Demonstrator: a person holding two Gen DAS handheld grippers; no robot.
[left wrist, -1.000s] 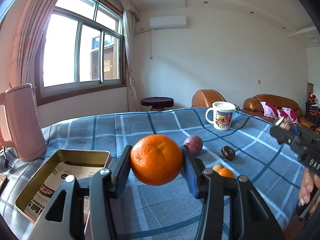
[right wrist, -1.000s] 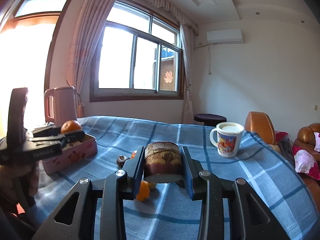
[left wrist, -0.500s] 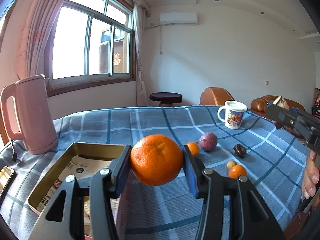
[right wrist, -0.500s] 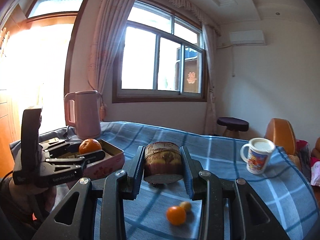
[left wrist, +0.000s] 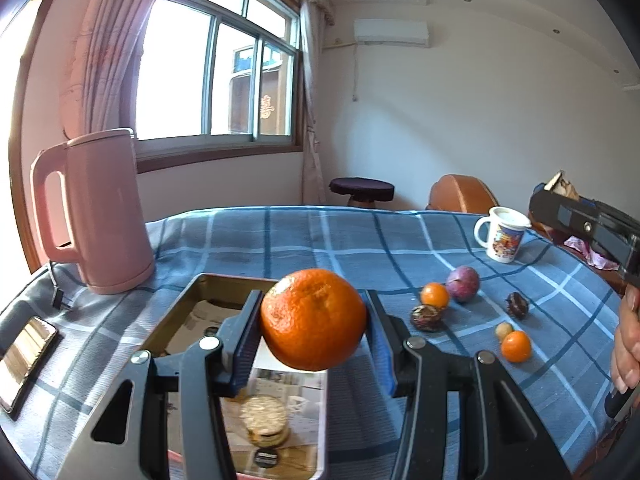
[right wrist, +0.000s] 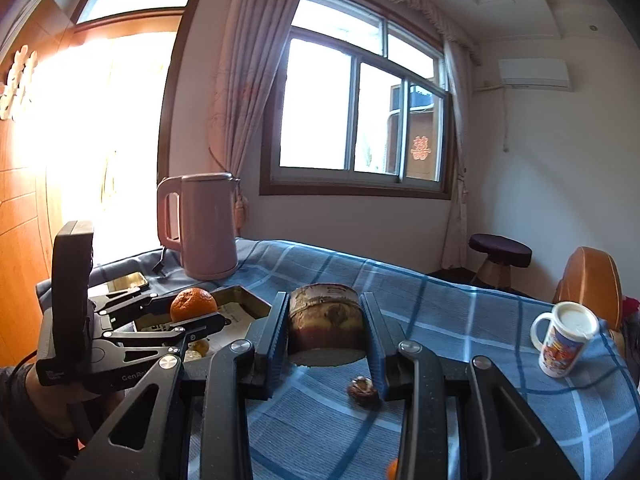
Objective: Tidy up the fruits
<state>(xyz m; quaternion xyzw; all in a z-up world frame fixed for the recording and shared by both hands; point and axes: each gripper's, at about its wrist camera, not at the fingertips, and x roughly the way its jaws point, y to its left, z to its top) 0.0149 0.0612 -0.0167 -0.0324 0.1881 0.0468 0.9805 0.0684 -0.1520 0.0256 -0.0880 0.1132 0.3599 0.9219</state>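
Mandarin over the tin, cake slice in my other grip

My left gripper pinches a round, bright, dimpled mandarin between its fingers, above the open metal tin holding biscuits. My right gripper clamps a brown-crusted cake slice above the blue checked worktop. Beyond lie two kumquats, a purple passion fruit and dark shrivelled fruits, then the mug and pink kettle.
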